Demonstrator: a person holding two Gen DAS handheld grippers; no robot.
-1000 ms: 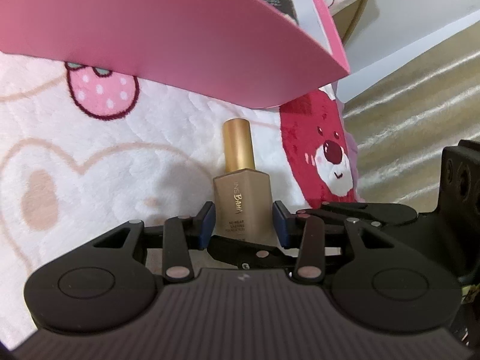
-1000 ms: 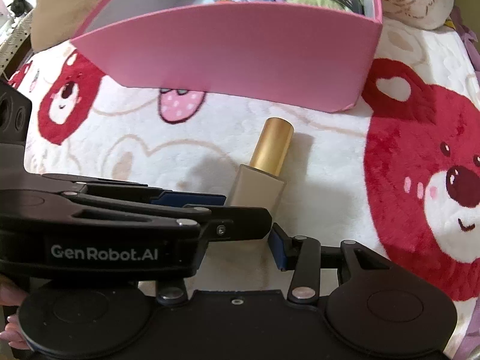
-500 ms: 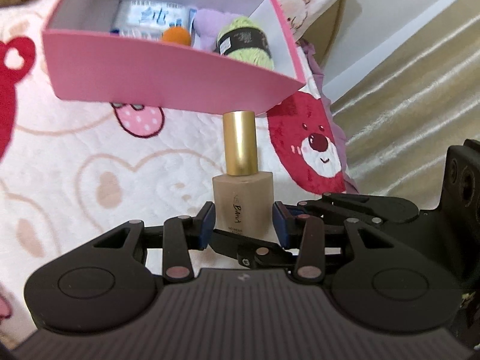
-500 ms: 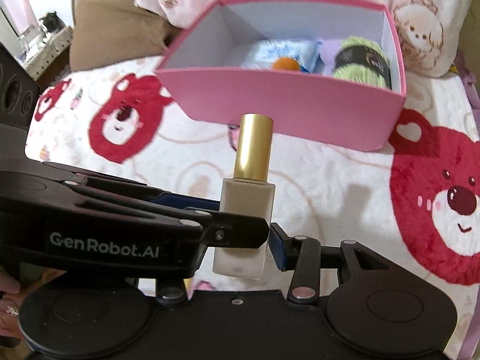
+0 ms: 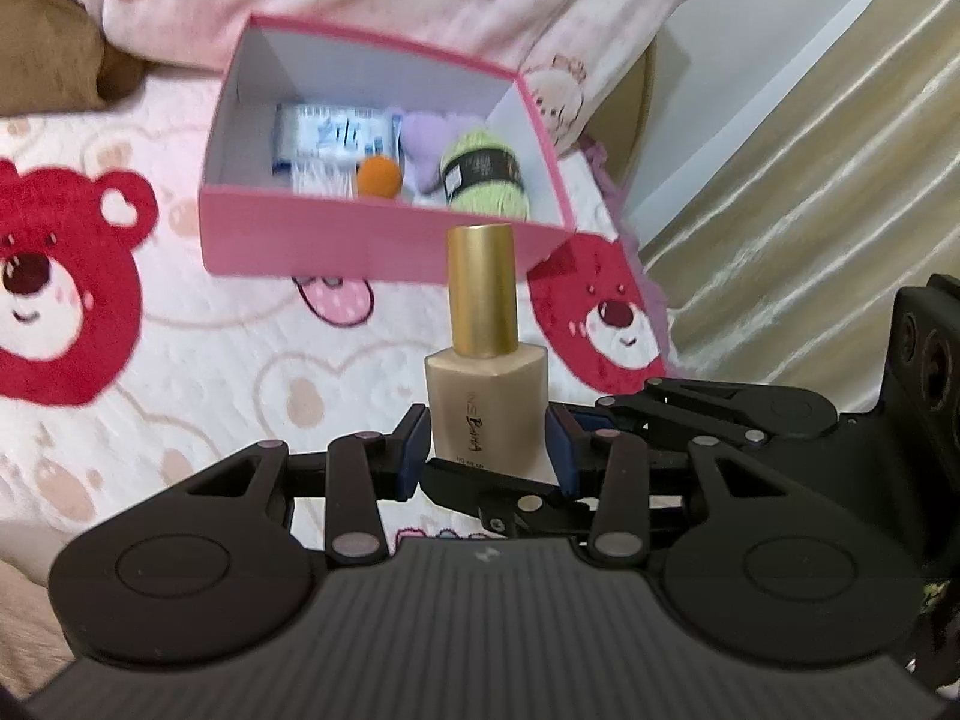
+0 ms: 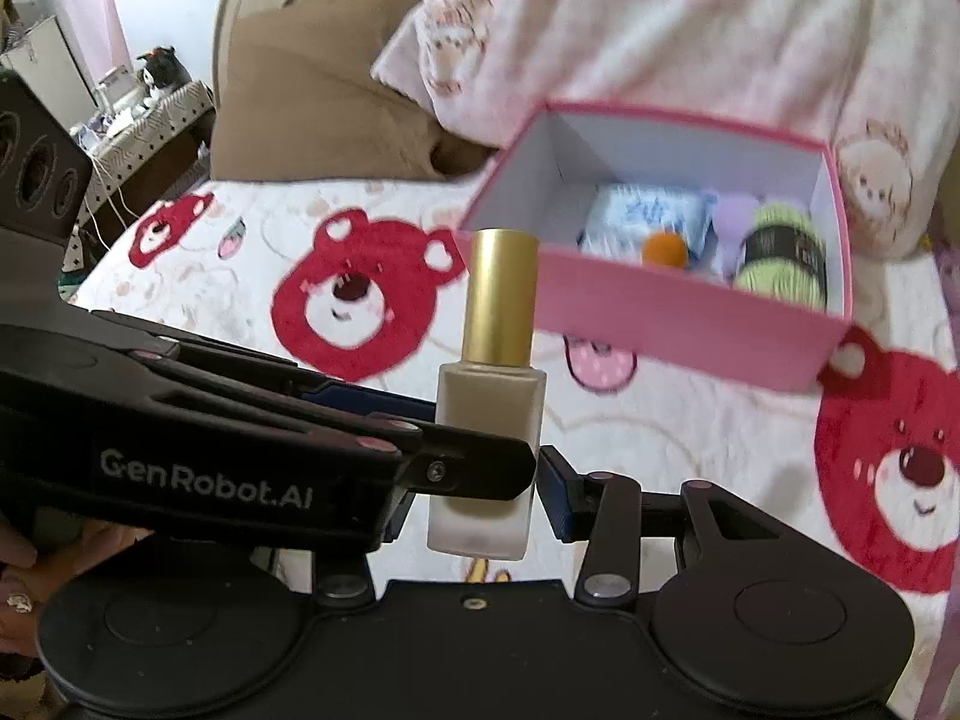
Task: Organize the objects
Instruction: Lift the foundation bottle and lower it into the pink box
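A beige foundation bottle [image 5: 486,396] with a gold cap stands upright in the air, held between both grippers. My left gripper [image 5: 487,450] is shut on its lower body. My right gripper [image 6: 480,498] is shut on the same bottle [image 6: 489,420], crossing the left one, whose black arm [image 6: 240,456] fills the left of the right wrist view. The open pink box [image 5: 336,240] lies beyond on the bed, also in the right wrist view [image 6: 690,312]. It holds a tissue pack [image 5: 333,138], an orange ball [image 5: 379,177], a purple item [image 5: 426,138] and green yarn [image 5: 489,180].
The bed has a white blanket with red bears [image 5: 54,294]. Pink pillows [image 6: 660,30] and a brown cushion [image 6: 312,102] lie behind the box. A cream curtain [image 5: 810,180] hangs at the right. A cluttered table [image 6: 138,102] stands far left.
Both grippers have lifted the bottle off the blanket and risen well above it. The box now appears lower and farther, with its inside visible.
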